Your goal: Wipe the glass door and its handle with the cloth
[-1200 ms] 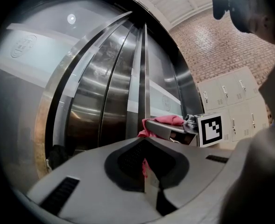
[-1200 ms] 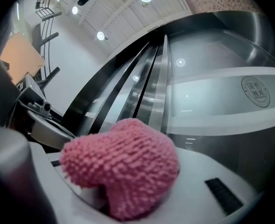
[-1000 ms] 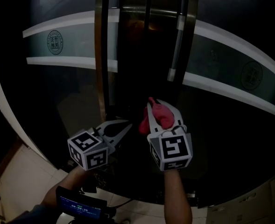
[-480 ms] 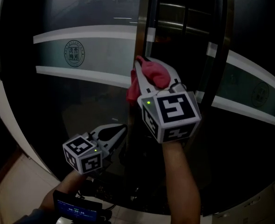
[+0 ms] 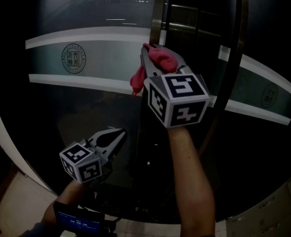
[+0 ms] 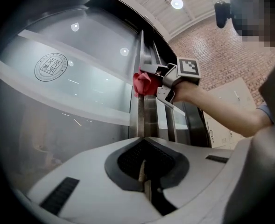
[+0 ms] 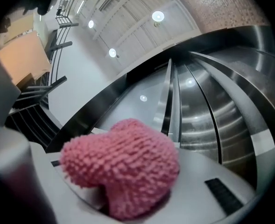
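Cloth (image 5: 163,61), pink and bunched, is pinched in your right gripper (image 5: 158,53), arm stretched up to the glass door (image 5: 86,107) by its metal frame (image 5: 158,14). Your left gripper (image 5: 117,135) hangs low, jaws pressed together.

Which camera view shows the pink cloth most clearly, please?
The right gripper view: the cloth fills the middle, clamped in the right gripper, and its knobbly pile is sharp. The head view shows it dim and partly hidden behind that gripper. The left gripper view shows it small and far, by the door frame.
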`<control>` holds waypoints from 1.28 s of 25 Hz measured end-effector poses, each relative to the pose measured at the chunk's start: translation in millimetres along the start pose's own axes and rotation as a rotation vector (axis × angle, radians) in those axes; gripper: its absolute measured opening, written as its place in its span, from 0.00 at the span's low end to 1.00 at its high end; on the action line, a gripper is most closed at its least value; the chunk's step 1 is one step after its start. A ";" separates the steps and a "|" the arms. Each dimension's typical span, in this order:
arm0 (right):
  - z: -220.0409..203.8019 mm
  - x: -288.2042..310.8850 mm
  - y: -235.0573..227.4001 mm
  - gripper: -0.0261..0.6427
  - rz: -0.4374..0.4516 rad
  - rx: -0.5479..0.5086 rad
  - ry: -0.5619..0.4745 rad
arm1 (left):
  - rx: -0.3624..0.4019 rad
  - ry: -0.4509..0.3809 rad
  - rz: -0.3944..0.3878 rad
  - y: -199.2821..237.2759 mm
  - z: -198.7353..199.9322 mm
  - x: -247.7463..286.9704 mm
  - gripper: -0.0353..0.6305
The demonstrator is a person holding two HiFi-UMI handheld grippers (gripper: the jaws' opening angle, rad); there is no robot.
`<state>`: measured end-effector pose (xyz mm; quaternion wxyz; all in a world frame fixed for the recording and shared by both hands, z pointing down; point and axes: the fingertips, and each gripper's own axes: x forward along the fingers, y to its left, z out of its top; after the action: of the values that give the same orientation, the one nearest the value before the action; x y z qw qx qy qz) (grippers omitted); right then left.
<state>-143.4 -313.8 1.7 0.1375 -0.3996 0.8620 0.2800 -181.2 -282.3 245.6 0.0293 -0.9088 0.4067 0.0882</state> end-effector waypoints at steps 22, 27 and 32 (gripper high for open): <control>-202.1 -112.1 78.0 0.11 -0.085 0.119 0.164 | -0.054 0.046 -0.032 -6.4 -37.9 -1.7 0.07; -198.2 -113.5 80.6 0.11 -0.100 0.117 0.193 | -0.051 0.060 -0.052 -10.8 -41.1 -9.4 0.07; -191.6 -145.6 97.7 0.11 -0.162 0.134 0.202 | 0.030 0.084 -0.081 -21.4 -52.8 -23.6 0.07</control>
<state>-127.3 -287.1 259.6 0.0986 -0.4838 0.8532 0.1683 -173.5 -257.2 301.5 0.0293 -0.9269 0.3719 0.0424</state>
